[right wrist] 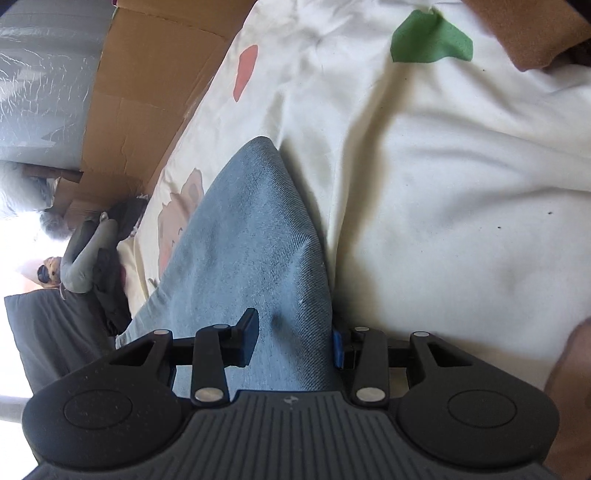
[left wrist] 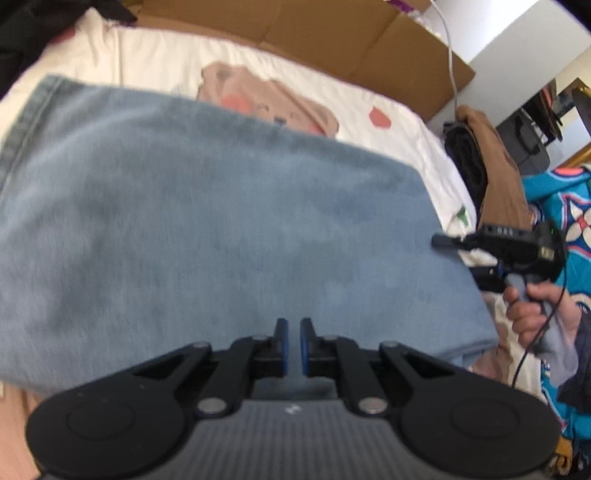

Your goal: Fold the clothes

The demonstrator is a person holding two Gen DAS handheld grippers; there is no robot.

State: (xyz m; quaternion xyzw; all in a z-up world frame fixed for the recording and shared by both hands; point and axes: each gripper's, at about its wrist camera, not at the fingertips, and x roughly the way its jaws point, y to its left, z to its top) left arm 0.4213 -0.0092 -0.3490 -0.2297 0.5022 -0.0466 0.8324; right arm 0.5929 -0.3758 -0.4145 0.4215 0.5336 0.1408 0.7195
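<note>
- The left gripper (left wrist: pixel 294 347) is hovering over the near part of the folded jeans (left wrist: pixel 207 221); its blue-padded fingers (left wrist: pixel 282 345) are standing almost together with only a thin slit between them and nothing caught there.
- Behind those fingers, the left tool's black body is tilting steeply down toward the jeans.
- The right gripper (right wrist: pixel 295 341) is straddling a raised fold of the jeans (right wrist: pixel 251 251); its jaws are standing part open with the denim lying between them.
- Its left finger (right wrist: pixel 247 334) is sitting on top of the denim, and the blue pad (right wrist: pixel 337 349) of the other is lying against the fold's edge; I cannot tell whether they are pinching it.
- In the left wrist view, the right gripper (left wrist: pixel 448 242) is reaching in at the right edge of the jeans, slanting downward.
- The person's right hand (left wrist: pixel 535 314) is wrapping round its handle, fingers curled, with a thin black cable hanging beside the wrist.
- The jeans are lying spread across a cream bedsheet (right wrist: pixel 461 184) printed with a bear (left wrist: pixel 273 99).
- Beyond the jeans, a cardboard sheet (left wrist: pixel 332 33) is running along the far edge of the bed.
- To the right of the jeans, some brown and dark clothes (left wrist: pixel 484 158) are lying in a pile.
</note>
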